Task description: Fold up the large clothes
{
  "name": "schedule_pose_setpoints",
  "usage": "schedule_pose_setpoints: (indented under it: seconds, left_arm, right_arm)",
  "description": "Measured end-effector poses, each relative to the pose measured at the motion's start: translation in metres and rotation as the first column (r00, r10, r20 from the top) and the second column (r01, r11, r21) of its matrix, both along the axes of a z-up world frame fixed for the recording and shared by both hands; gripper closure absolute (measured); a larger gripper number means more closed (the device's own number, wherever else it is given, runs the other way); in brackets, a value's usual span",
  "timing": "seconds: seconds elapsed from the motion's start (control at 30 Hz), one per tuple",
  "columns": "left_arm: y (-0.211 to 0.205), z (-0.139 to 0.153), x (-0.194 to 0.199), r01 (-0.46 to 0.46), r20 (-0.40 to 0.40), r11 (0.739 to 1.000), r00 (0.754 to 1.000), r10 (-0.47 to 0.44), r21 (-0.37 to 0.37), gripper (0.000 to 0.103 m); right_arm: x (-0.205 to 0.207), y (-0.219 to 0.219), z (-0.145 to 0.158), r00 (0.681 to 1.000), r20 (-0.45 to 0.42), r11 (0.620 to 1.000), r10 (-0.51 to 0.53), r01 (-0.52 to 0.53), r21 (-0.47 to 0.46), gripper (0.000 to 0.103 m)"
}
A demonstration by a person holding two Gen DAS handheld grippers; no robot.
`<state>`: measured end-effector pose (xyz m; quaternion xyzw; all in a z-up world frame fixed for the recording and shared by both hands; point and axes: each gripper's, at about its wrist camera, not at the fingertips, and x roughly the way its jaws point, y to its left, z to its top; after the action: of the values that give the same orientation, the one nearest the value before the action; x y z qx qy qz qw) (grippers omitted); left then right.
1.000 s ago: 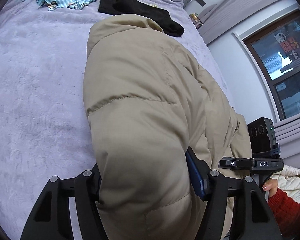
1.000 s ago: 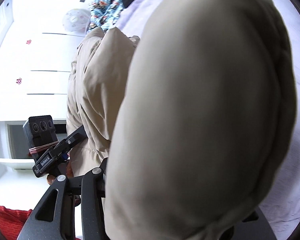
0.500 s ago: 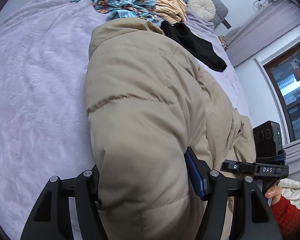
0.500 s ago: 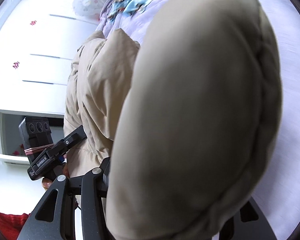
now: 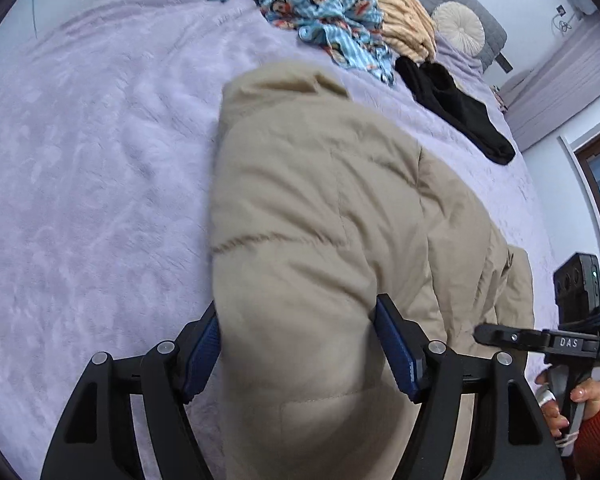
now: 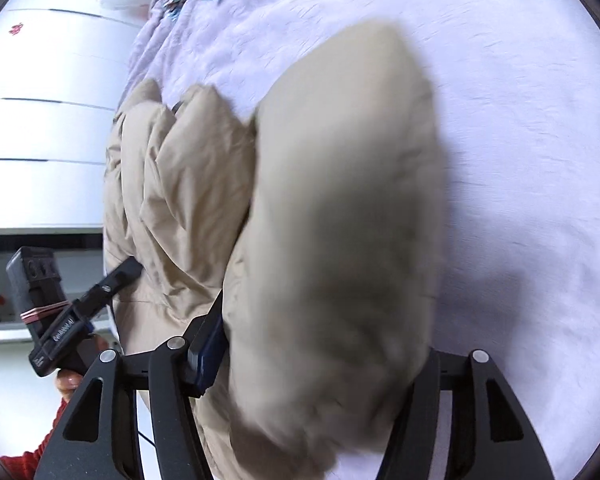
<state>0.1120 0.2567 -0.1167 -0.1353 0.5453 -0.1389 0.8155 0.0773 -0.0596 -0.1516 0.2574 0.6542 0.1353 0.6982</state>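
A beige puffer jacket (image 5: pixel 320 200) lies lengthwise on the lilac bed (image 5: pixel 80 200), with one puffy fold bulging up between my left gripper's (image 5: pixel 298 304) jaws. Those jaws are opening, and both blue pads still touch the fabric. In the right wrist view another thick fold of the jacket (image 6: pixel 340 200), blurred by motion, fills my right gripper (image 6: pixel 324 328). Its jaws are opening too, and the fabric hides its right finger. Each view shows the other gripper beside the jacket: the right one (image 5: pixel 500 334) and the left one (image 6: pixel 120 276).
Near the headboard lie a blue patterned garment (image 5: pixel 324 4), a yellowish one (image 5: pixel 404 28), a black one (image 5: pixel 456 112) and a round pillow (image 5: pixel 458 28). A hand in a red sleeve (image 5: pixel 580 404) holds the right gripper. White drawers (image 6: pixel 40 120) stand beside the bed.
Both grippers carried the jacket folds across the bed and lower, so more bedspread shows. Both pairs of jaws stand wider, and the left gripper's left pad has come into sight.
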Motion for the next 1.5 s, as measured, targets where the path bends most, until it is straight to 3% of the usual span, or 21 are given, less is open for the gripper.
schedule_pose_setpoints:
  seconds: [0.13,0.17,0.2,0.23,0.37,0.47,0.6,0.7,0.9,1.17,1.5]
  left_arm:
    - [0.014,0.033,0.025,-0.044,0.110,0.998,0.993,0.039,0.037,0.031]
    - [0.012,0.037,0.037,-0.037,0.123,0.998,0.992,0.030,0.056,0.031]
    - [0.007,0.038,0.046,-0.024,0.127,0.997,0.992,0.015,0.075,0.030]
    - [0.002,0.037,0.053,-0.005,0.126,0.997,0.992,-0.005,0.080,0.031]
    - [-0.045,0.014,0.074,0.083,0.061,0.988,0.994,-0.092,0.131,0.031]
    - [-0.080,-0.001,0.076,0.105,0.070,0.959,0.989,-0.128,0.265,0.029]
    - [-0.094,-0.009,0.076,0.099,0.066,0.954,0.990,-0.123,0.284,0.024]
    - [-0.096,-0.010,0.074,0.111,0.071,0.952,0.988,-0.136,0.286,0.023]
    - [-0.086,0.006,0.061,0.117,0.051,0.952,0.989,-0.137,0.282,0.023]
    - [-0.056,0.027,0.016,0.102,-0.004,0.951,0.994,-0.105,0.290,0.023]
    - [-0.029,0.024,-0.047,0.095,-0.090,0.955,0.993,-0.072,0.280,0.023]
  right_arm:
    - [-0.024,-0.018,0.041,0.996,0.082,0.983,-0.041,0.055,-0.176,0.041]
    - [-0.031,-0.019,0.053,0.991,0.126,0.975,-0.040,0.066,-0.213,0.058]
    - [-0.033,-0.025,0.066,0.985,0.171,0.970,-0.034,0.074,-0.231,0.066]
    - [-0.038,-0.022,0.077,0.979,0.201,0.968,-0.024,0.073,-0.240,0.072]
    - [-0.058,0.022,0.094,0.958,0.283,0.983,0.055,-0.002,-0.183,0.073]
    - [-0.046,0.072,0.078,0.958,0.255,0.982,0.133,-0.093,-0.164,0.073]
    - [-0.061,0.096,0.053,0.952,0.188,0.935,0.242,-0.178,-0.306,0.074]
    - [-0.075,0.095,0.025,0.946,0.152,0.896,0.287,-0.209,-0.391,0.086]
    - [-0.094,0.067,0.013,0.982,0.083,0.939,0.172,-0.137,-0.315,0.087]
    - [-0.108,0.052,0.026,0.993,0.062,0.960,0.098,-0.078,-0.270,0.087]
    - [-0.118,0.033,0.042,0.999,0.051,0.973,0.014,-0.002,-0.232,0.083]
